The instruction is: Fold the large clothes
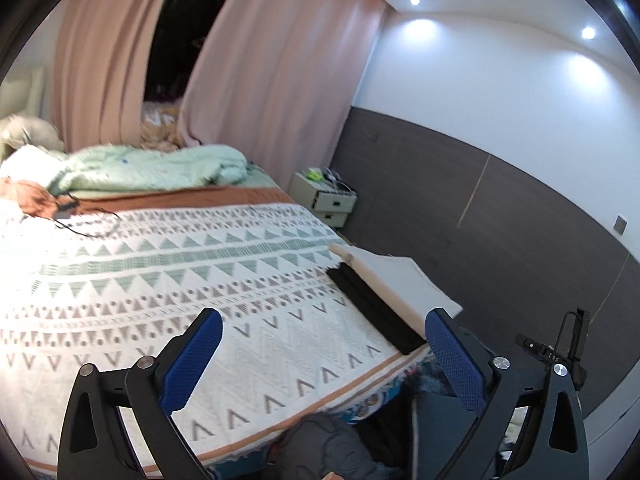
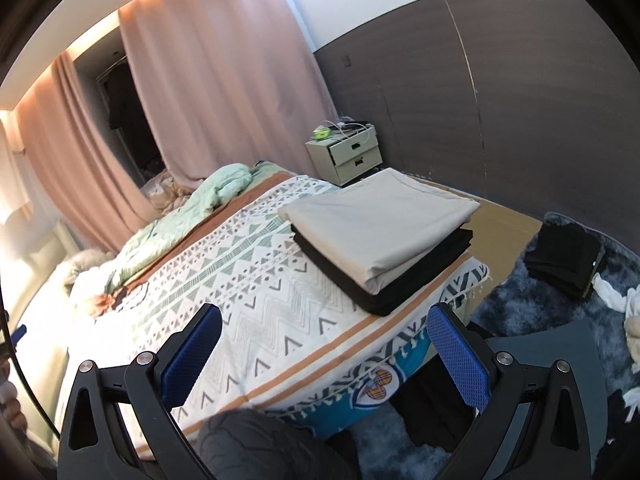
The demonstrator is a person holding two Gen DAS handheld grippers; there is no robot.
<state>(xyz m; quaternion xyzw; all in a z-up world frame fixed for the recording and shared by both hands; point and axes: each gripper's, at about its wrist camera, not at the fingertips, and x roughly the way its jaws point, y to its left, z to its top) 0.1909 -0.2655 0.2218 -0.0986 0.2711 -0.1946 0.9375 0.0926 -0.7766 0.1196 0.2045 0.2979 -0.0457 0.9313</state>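
Note:
A folded beige garment (image 2: 376,216) lies on top of a folded black garment (image 2: 384,280) at the near right corner of the bed. The same stack shows in the left wrist view as a beige slab (image 1: 400,284) over a black one (image 1: 372,304) at the bed's right edge. My left gripper (image 1: 324,344) hangs open above the patterned bedspread (image 1: 180,272), with nothing between its blue pads. My right gripper (image 2: 324,344) is open too, above the bed's foot edge and short of the stack. The other gripper's black frame (image 1: 568,344) pokes in at the right.
A rumpled mint duvet (image 1: 152,168) lies at the head of the bed. A small drawer unit (image 2: 346,152) stands by the grey wall. Dark folded items (image 2: 564,260) and white cloth (image 2: 616,292) lie on the shaggy blue rug (image 2: 520,304). Pink curtains (image 2: 224,80) hang behind.

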